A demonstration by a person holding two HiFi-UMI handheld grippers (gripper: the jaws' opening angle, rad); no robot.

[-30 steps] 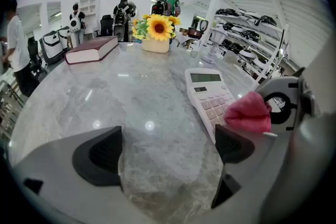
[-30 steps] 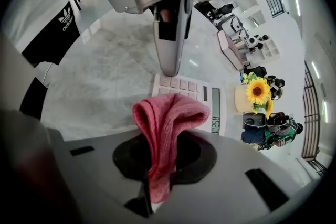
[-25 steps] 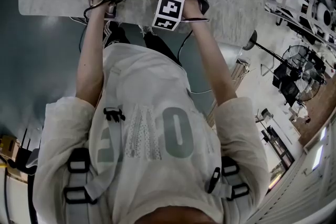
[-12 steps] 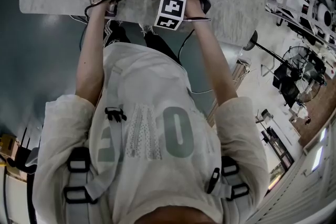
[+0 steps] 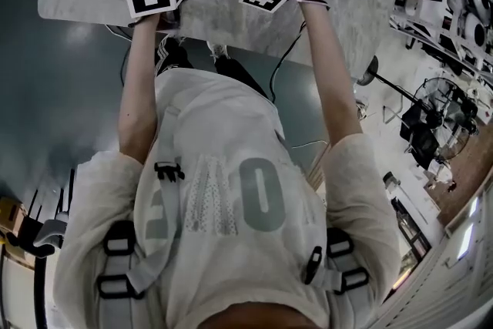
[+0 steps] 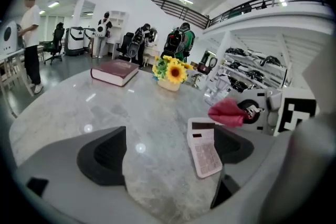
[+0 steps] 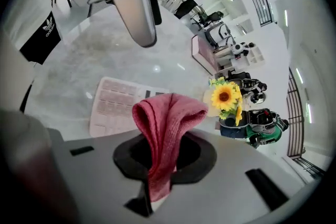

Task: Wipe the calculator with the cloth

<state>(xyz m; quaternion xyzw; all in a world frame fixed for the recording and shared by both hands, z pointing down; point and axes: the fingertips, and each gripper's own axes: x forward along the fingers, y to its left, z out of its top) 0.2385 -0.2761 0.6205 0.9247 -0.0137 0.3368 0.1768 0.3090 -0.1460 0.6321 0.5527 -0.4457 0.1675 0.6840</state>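
The left gripper [image 6: 168, 155] is held over the near edge of the marble table [image 6: 79, 107], its jaws spread wide with nothing between them. A folded red cloth [image 7: 165, 123] is pinched in the right gripper [image 7: 157, 165]. The pink calculator [image 6: 205, 150] is laid flat near that edge, and the cloth is held by its display end; contact cannot be told. Toward the far edge a book [image 6: 115, 72] and sunflowers [image 6: 172, 71] are seen.

One calculator [image 6: 206, 150], one cloth [image 7: 165, 128], one book [image 6: 115, 71] — one sunflower bouquet [image 6: 170, 72].
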